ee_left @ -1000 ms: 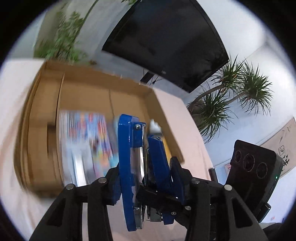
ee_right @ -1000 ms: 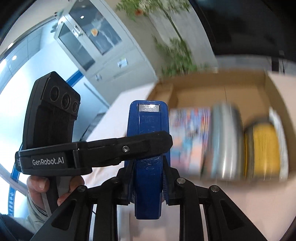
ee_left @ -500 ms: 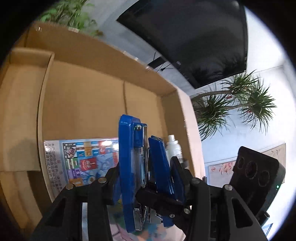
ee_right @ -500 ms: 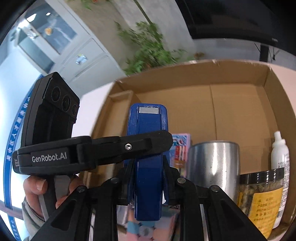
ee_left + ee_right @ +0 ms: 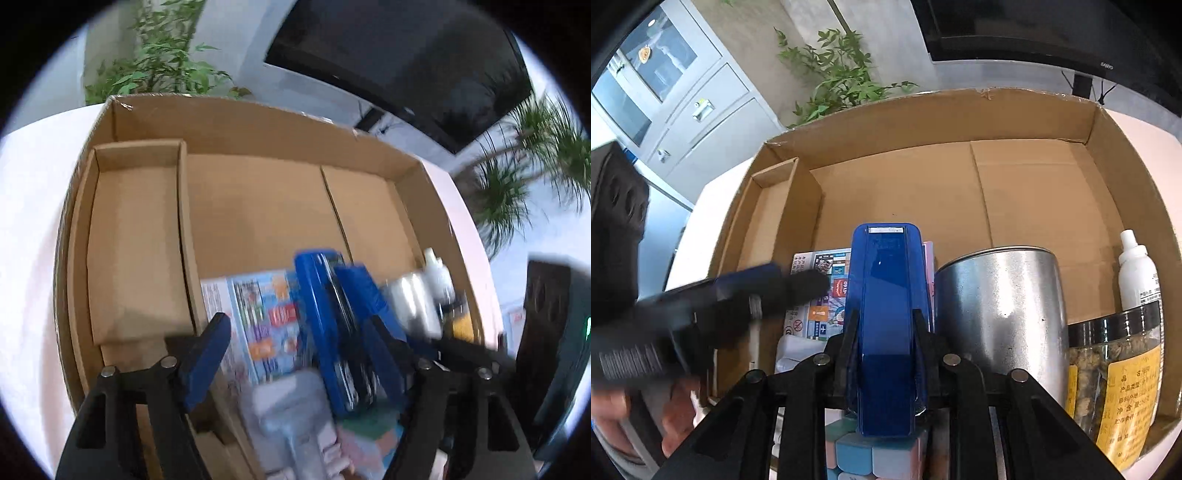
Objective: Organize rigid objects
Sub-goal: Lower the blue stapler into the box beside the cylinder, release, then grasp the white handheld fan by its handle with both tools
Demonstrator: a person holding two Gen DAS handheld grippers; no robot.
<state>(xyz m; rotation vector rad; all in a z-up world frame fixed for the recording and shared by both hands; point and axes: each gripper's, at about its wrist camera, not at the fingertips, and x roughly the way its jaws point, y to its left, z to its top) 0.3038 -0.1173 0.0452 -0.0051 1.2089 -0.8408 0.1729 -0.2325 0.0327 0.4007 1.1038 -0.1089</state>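
Left wrist view: the left gripper [image 5: 295, 354] stands open, its blue-padded left finger [image 5: 205, 356] at lower left clear of everything, with a wide gap to the blue stapler [image 5: 332, 332] right of centre. Stapler is blurred and tilted; whether the right finger touches it cannot be told. Behind it, the cardboard box [image 5: 258, 122] fills mid-frame, with a narrow side compartment [image 5: 133, 240] at left. A colourful printed card [image 5: 262, 317] lies flat on the box floor just left of the stapler; a steel tumbler [image 5: 413, 306] and white bottle [image 5: 436, 269] sit blurred at right. Right wrist view: the right gripper [image 5: 886, 336] is clamped on the stapler [image 5: 886, 314], fingers pressing both its sides, stapler upright at centre over the box [image 5: 997, 110]. Steel tumbler [image 5: 1001, 310] just right of it, then a labelled jar [image 5: 1115, 380] and white bottle [image 5: 1137, 273] at far right. A pastel cube puzzle [image 5: 864, 454] shows at bottom centre below the stapler. The left gripper [image 5: 772, 291] blurs across the left.
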